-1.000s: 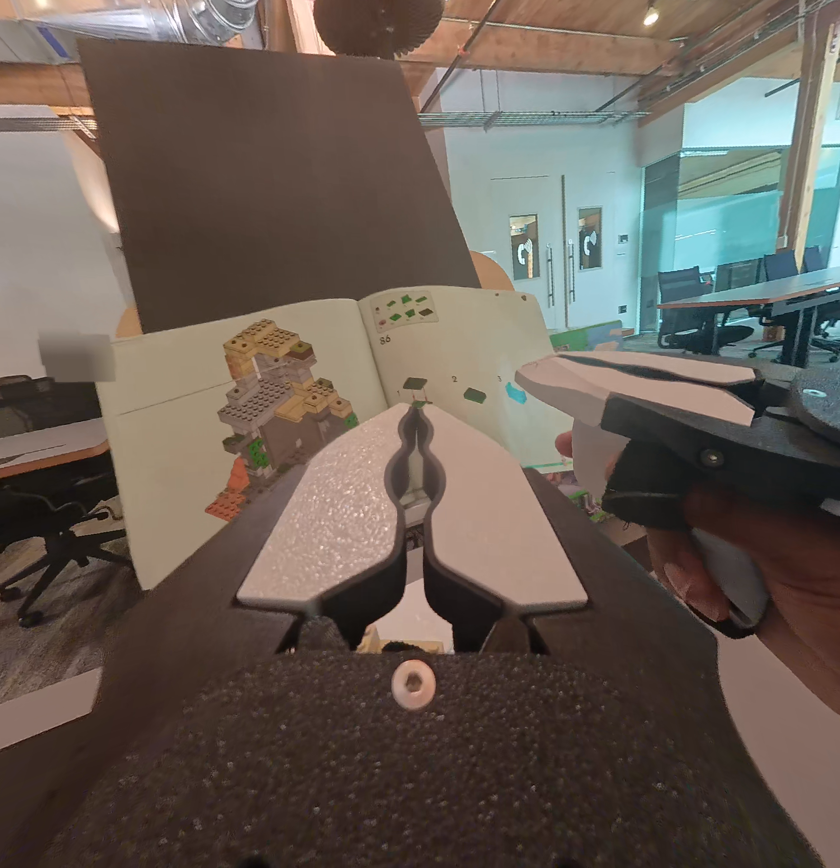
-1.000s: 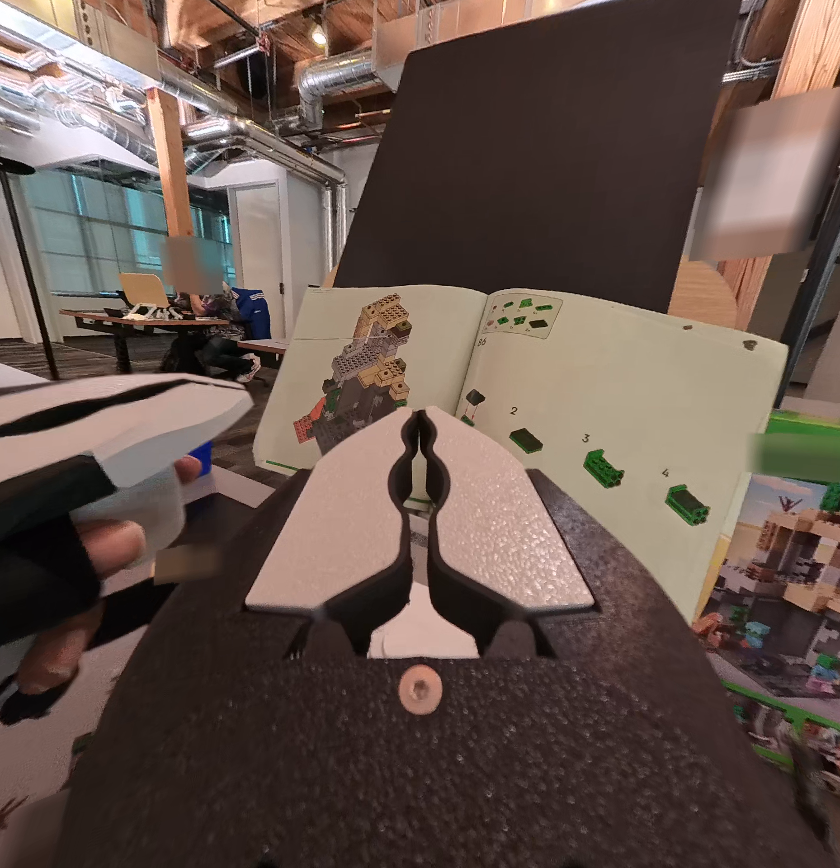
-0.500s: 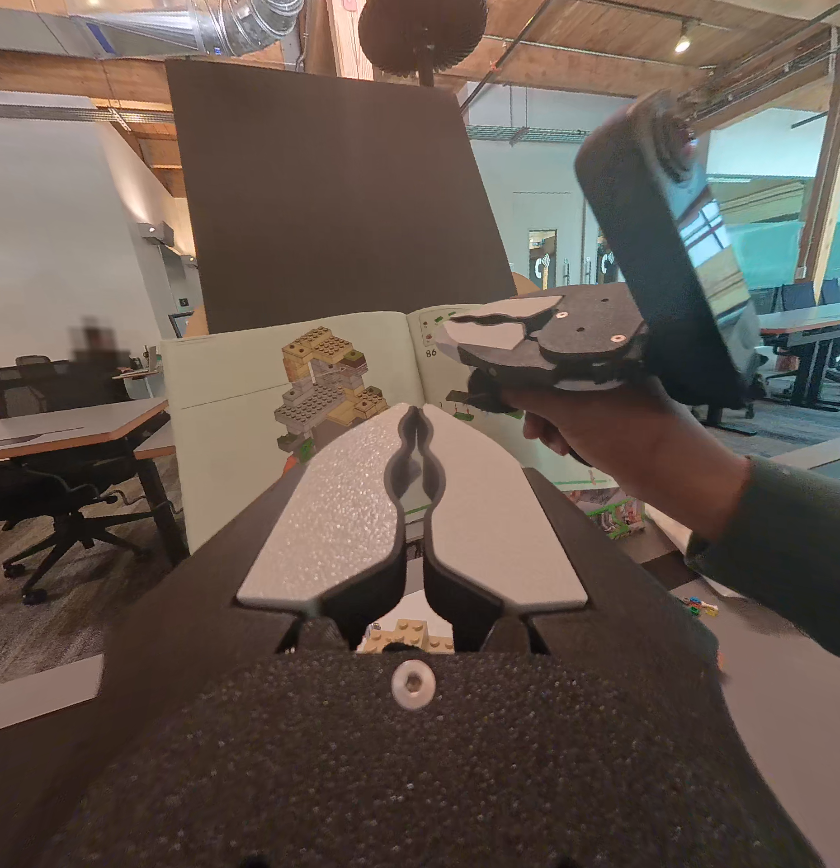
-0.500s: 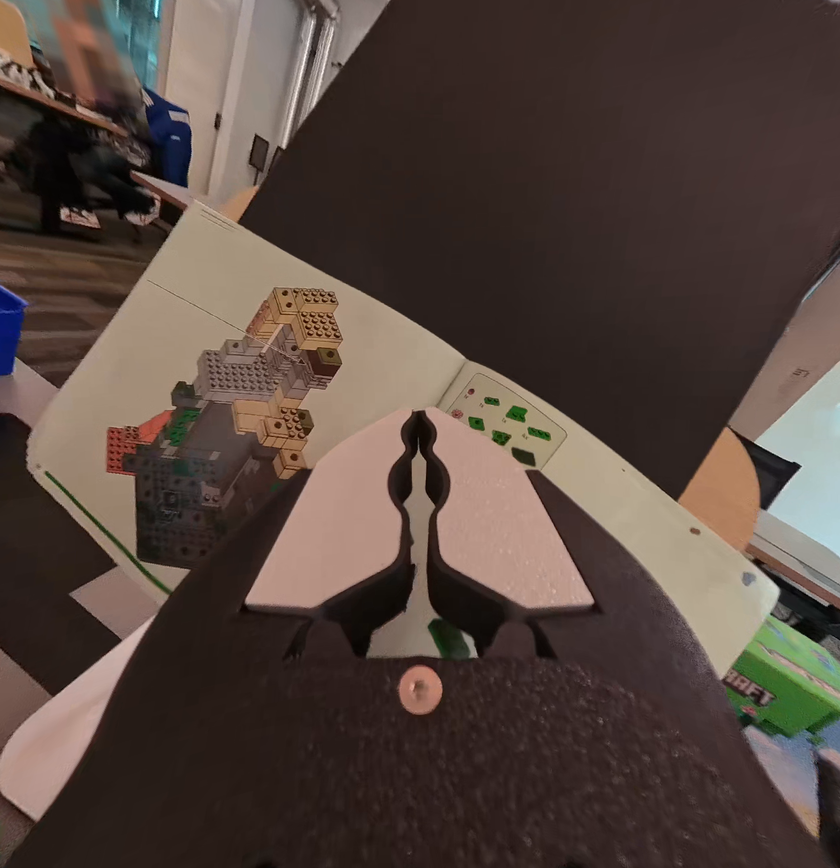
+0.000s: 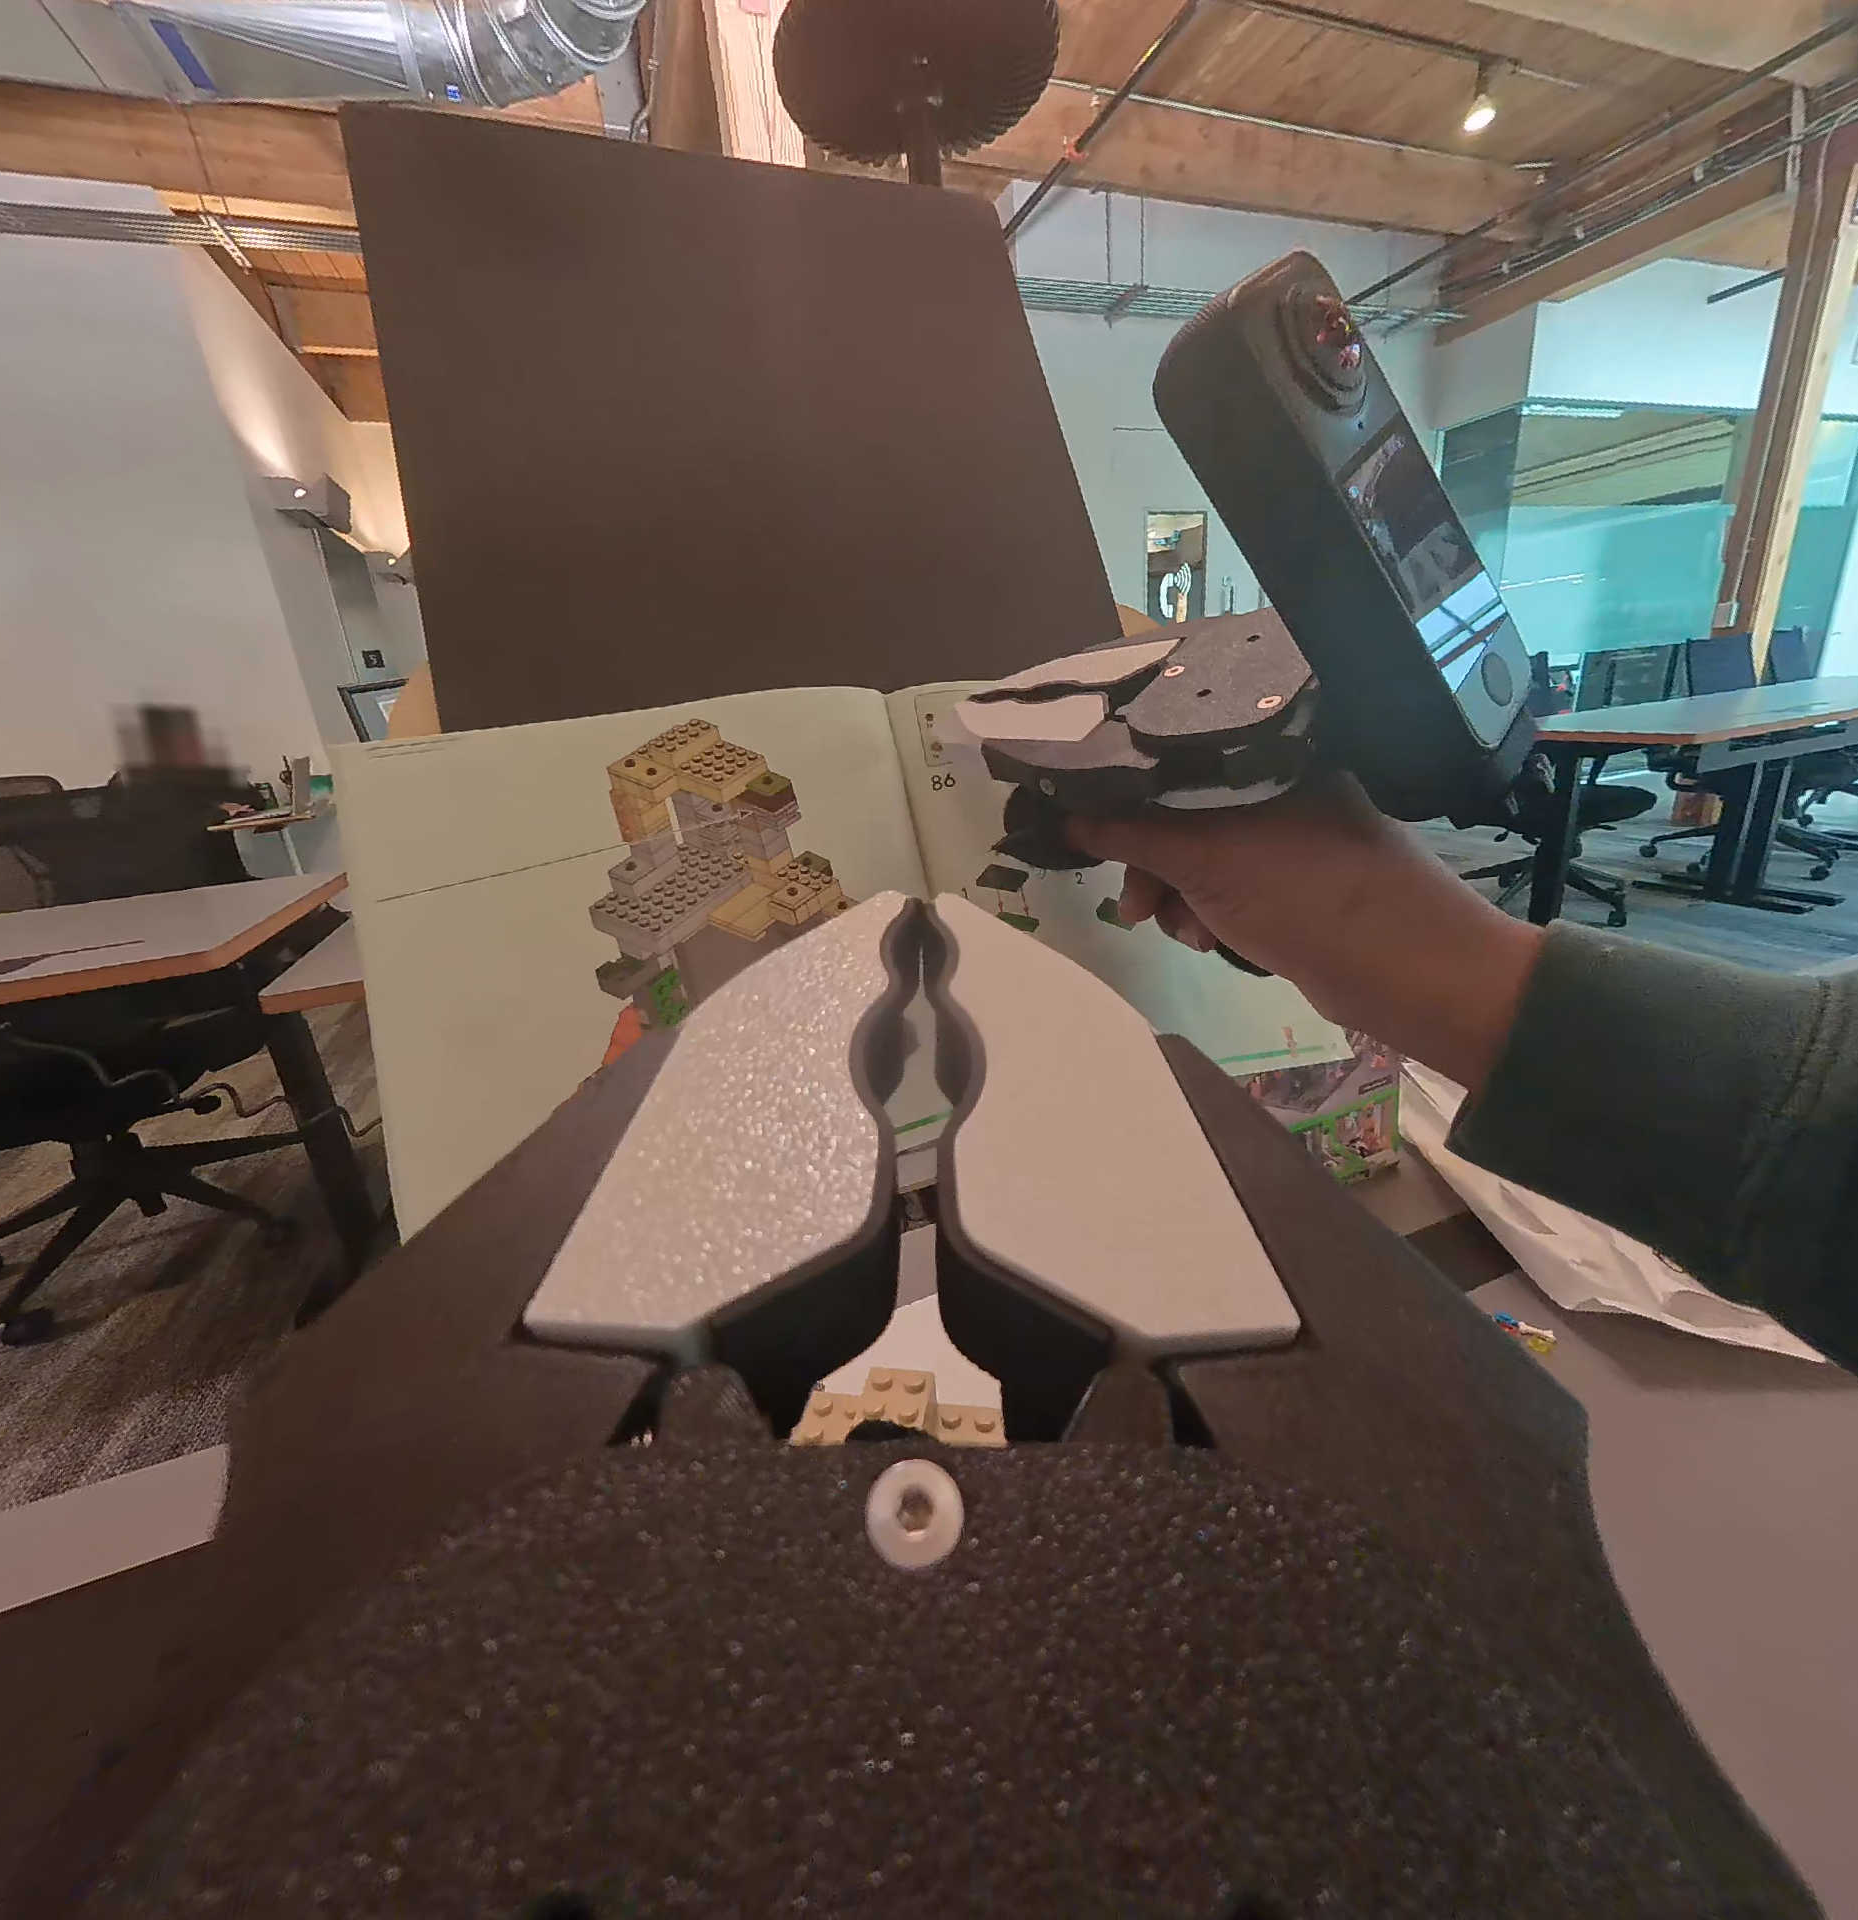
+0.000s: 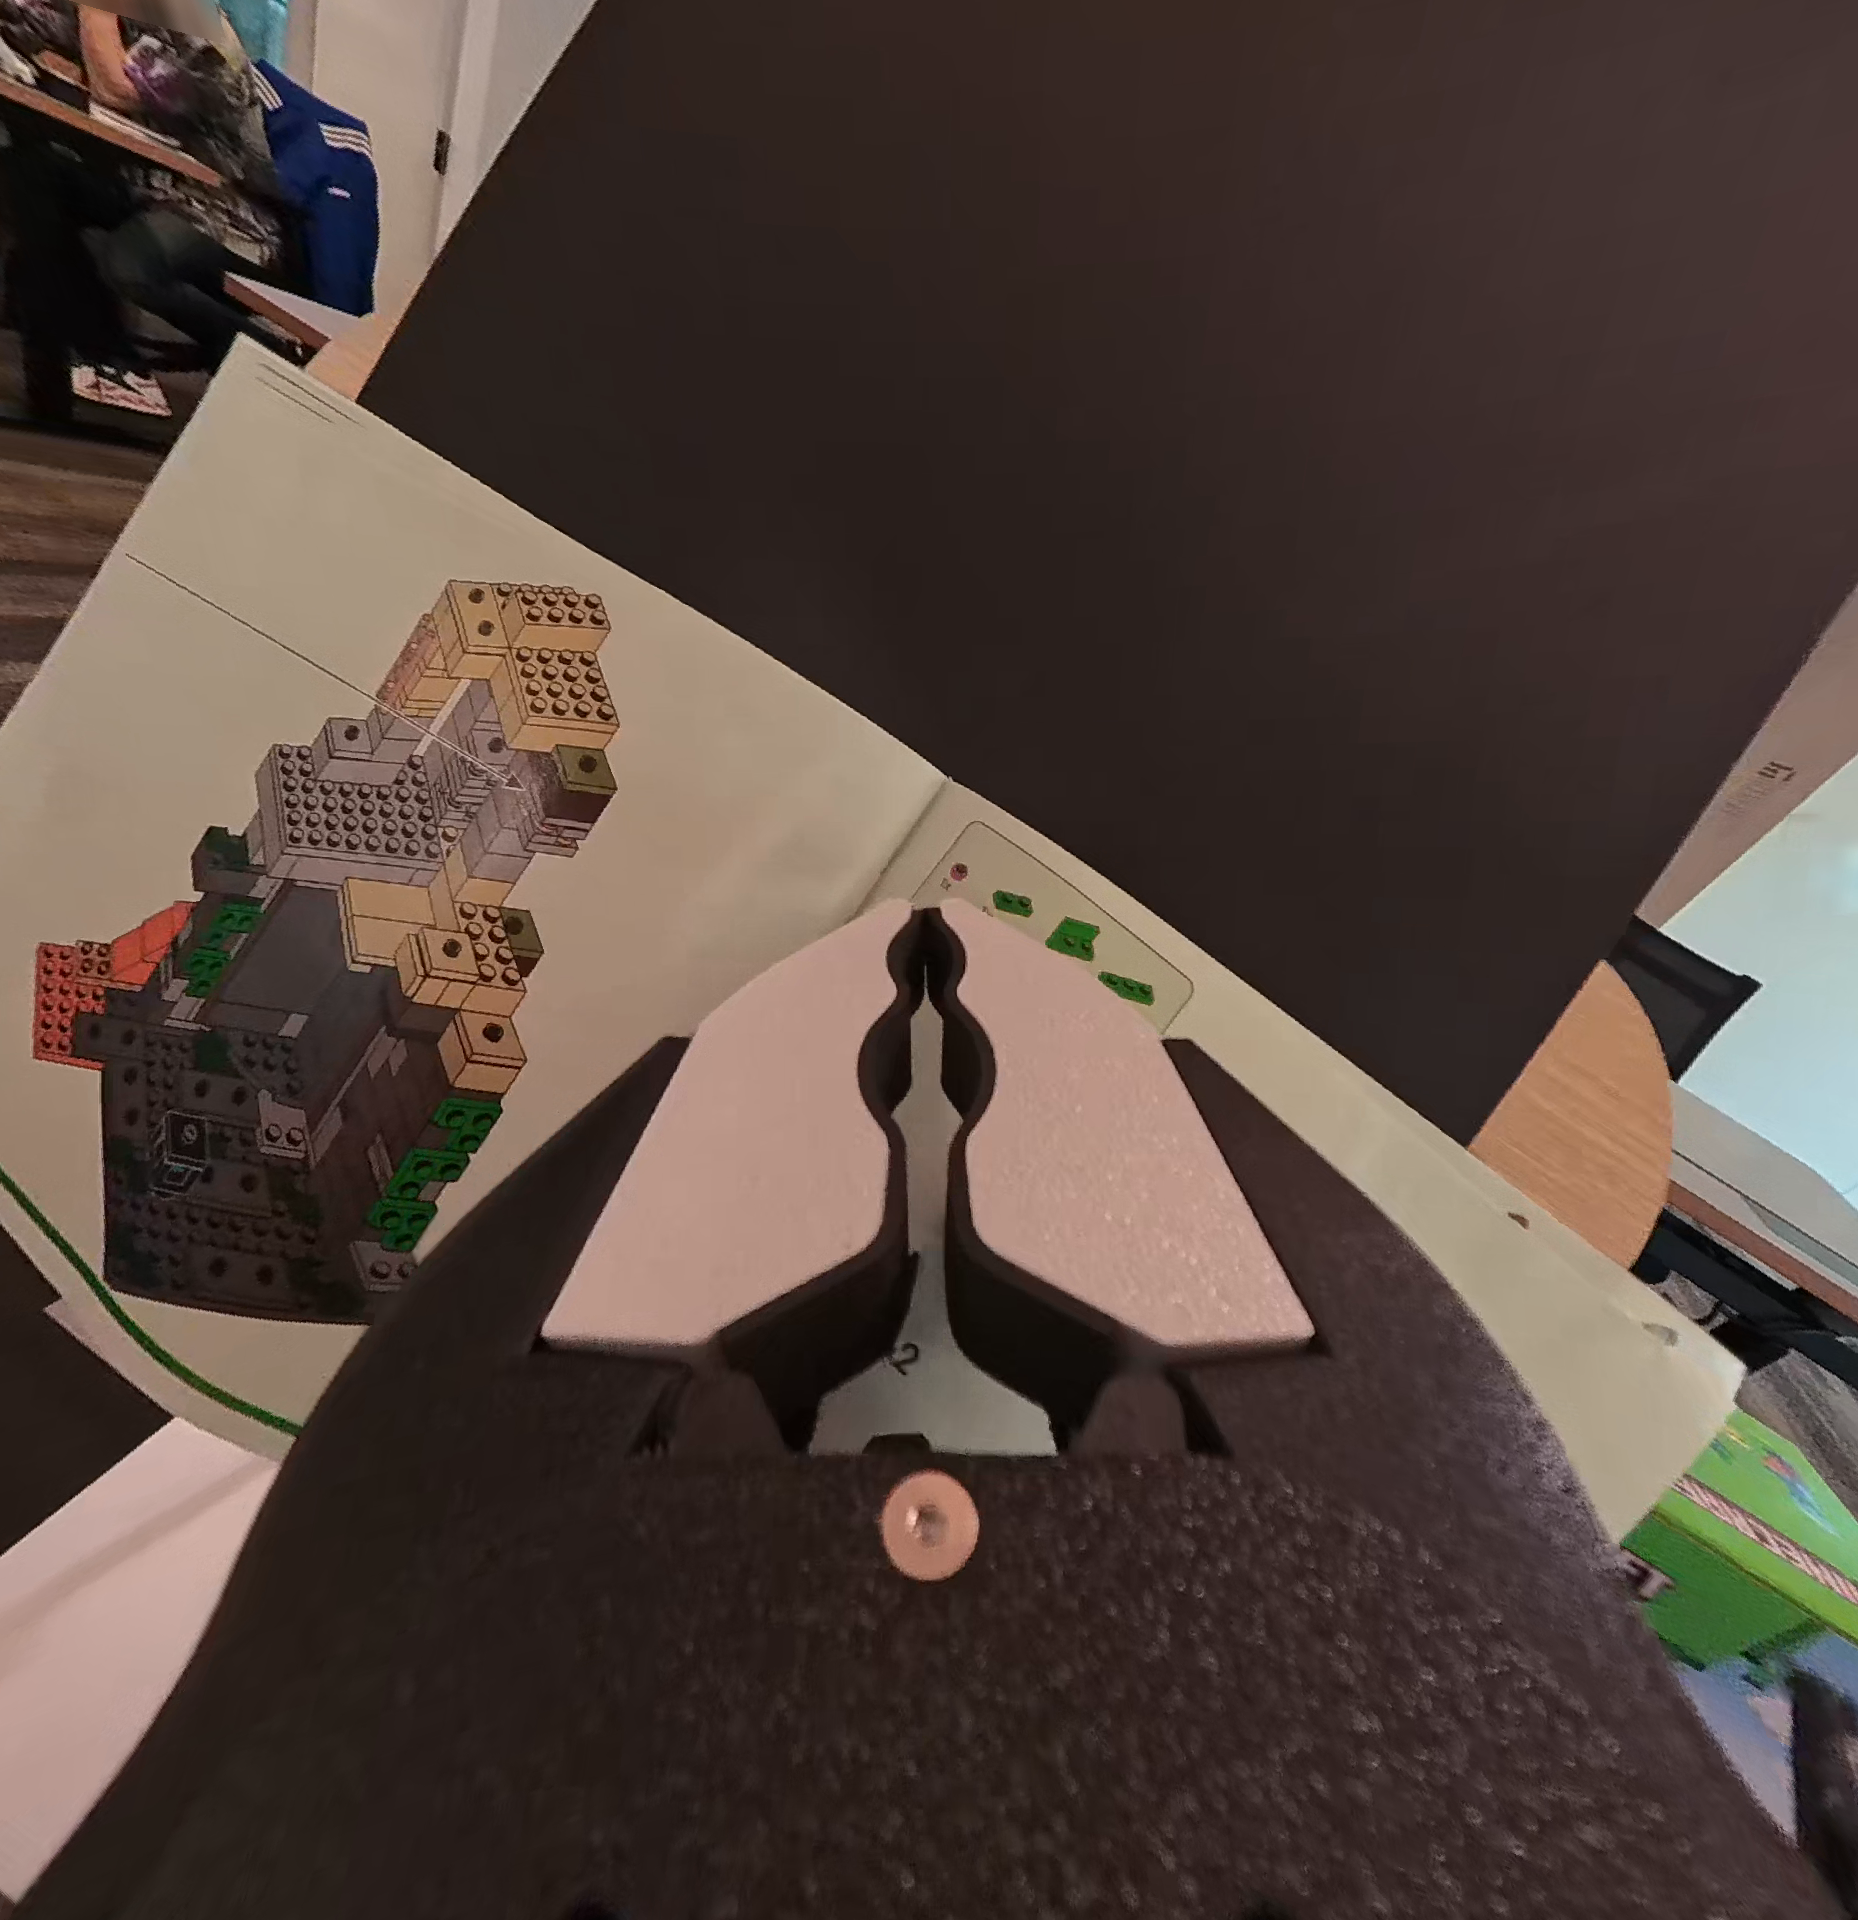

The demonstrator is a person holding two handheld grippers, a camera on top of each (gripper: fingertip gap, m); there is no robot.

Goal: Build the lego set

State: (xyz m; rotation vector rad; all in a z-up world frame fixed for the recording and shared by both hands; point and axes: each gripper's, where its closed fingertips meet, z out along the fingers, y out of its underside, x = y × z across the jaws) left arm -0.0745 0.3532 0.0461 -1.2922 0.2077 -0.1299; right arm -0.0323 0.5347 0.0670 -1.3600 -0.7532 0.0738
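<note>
Clearly a check-the-manual step: instruction booklet [image 6: 696,831] is propped against the dark board [image 6: 1112,416]; both left gripper [image 5: 920,914] & right gripper [image 6: 930,920] are pinched closed, empty. Tan lego build [image 5: 894,1403] sits under the left one. Next, prob. fetch green pieces.

The open instruction booklet [image 5: 634,914] stands leaning on the dark board [image 5: 696,436] behind it. The right gripper [image 5: 966,717] hangs in front of the booklet's right page. A lego piece [image 5: 894,1403] sits in front of the booklet, with the set's box [image 6: 1756,1558] to the booklet's right.
</note>
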